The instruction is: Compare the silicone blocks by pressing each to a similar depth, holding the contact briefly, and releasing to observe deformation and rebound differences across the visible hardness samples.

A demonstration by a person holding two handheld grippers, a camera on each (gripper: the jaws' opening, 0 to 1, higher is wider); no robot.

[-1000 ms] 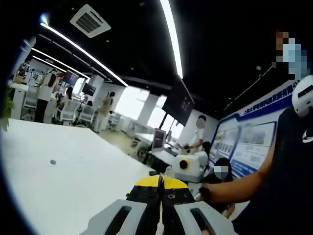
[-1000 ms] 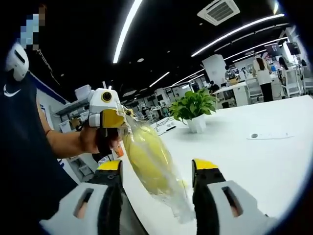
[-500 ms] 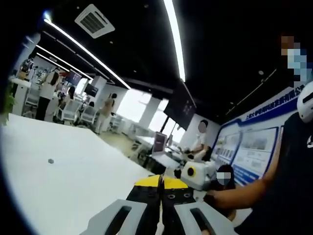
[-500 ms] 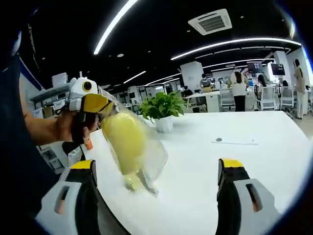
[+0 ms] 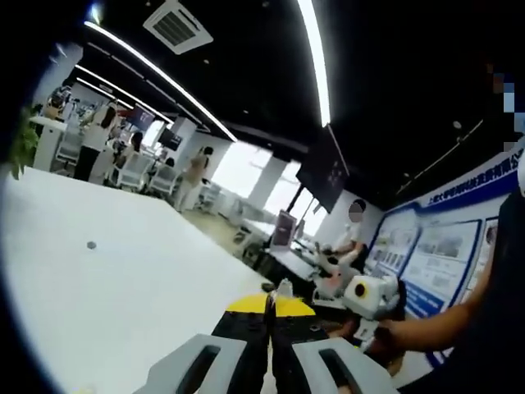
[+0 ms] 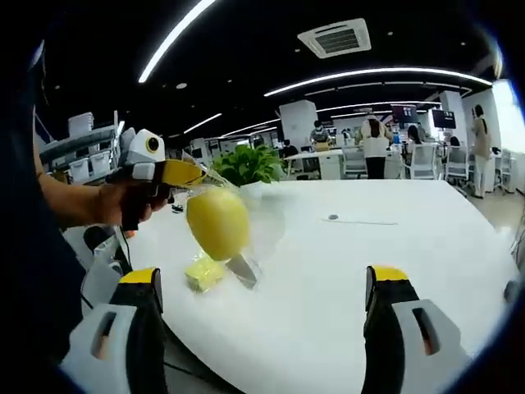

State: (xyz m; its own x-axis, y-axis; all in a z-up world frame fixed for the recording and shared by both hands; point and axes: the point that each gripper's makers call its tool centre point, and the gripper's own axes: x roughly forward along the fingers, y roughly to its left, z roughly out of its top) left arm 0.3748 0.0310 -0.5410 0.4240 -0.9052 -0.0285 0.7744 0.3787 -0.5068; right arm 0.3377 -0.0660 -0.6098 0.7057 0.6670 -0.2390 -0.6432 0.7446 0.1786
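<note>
Left gripper [image 6: 182, 173] clamped on clear plastic bag [image 6: 246, 238] of yellow silicone block [image 6: 217, 222], hanging toward 6 o'clock over white table [image 6: 369, 263]; right gripper [image 6: 262, 287] wide open, open-plan office behind.

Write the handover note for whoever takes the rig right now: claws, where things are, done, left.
Left claw: shut on the top of a clear bag, held up over the white table; its jaws look closed in the left gripper view too.
Right claw: open, jaws wide apart, facing the bag, not touching it.
Things: a yellow block hangs inside the bag; a smaller yellow piece sits below it at the table, contact unclear.
Done: bag lifted.
Left: no press is under way; pressing, holding and releasing each sample appear still to do.
</note>
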